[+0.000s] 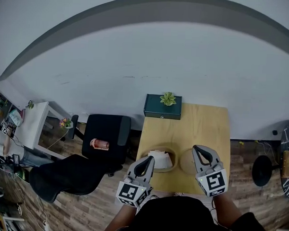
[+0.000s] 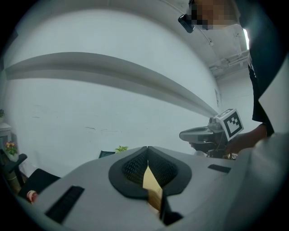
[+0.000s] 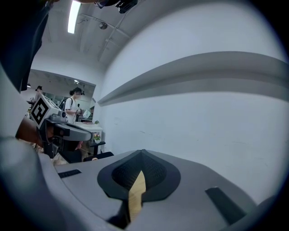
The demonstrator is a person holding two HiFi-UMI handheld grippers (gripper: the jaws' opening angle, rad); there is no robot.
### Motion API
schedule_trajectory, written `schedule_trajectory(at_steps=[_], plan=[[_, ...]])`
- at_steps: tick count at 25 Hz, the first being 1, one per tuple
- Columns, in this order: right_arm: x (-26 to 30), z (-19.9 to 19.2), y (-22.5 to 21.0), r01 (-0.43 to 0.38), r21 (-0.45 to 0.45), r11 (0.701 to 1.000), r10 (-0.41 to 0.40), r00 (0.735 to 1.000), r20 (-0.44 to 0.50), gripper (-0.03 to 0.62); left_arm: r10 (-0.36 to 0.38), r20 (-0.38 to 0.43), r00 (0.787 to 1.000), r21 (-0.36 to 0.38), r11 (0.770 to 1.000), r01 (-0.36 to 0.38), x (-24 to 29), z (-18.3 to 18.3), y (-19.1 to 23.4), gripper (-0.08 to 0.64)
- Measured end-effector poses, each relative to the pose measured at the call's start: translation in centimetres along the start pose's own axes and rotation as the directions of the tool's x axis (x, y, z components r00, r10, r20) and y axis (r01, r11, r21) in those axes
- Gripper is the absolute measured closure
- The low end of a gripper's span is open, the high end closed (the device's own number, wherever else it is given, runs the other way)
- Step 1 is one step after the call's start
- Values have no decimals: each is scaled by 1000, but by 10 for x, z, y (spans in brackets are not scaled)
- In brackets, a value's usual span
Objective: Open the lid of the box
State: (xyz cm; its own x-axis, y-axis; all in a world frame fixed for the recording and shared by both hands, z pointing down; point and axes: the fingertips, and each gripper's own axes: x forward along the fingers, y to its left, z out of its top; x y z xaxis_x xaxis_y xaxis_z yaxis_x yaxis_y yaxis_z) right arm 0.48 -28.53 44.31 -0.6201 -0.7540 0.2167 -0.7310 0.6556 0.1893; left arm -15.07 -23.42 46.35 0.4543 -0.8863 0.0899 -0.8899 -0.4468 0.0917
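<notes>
Judging from the head view, the task seems already done. The round box (image 1: 174, 164) stands open on the near part of the table (image 1: 201, 124), with something white inside. A round lid (image 1: 185, 162) lies flat just right of it. Both claws are clenched and grasp nothing: the left gripper (image 1: 150, 158) hangs over the box's near left rim, and the right gripper (image 1: 196, 148) is above the lid. At the far edge stands a closed green box (image 1: 162, 110) with a small plant (image 1: 168, 99) on top, well apart. A black chair (image 1: 108, 130) stands left of the table. Nothing blocks the way.
</notes>
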Motion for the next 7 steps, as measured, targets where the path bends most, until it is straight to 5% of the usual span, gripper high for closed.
schedule_trajectory(at_steps=[7], plan=[[-2,7,4,-18,-40,999,19,1000,15,574,5,-7,1000,-12,1000,-5,-3,-3,-3,541]])
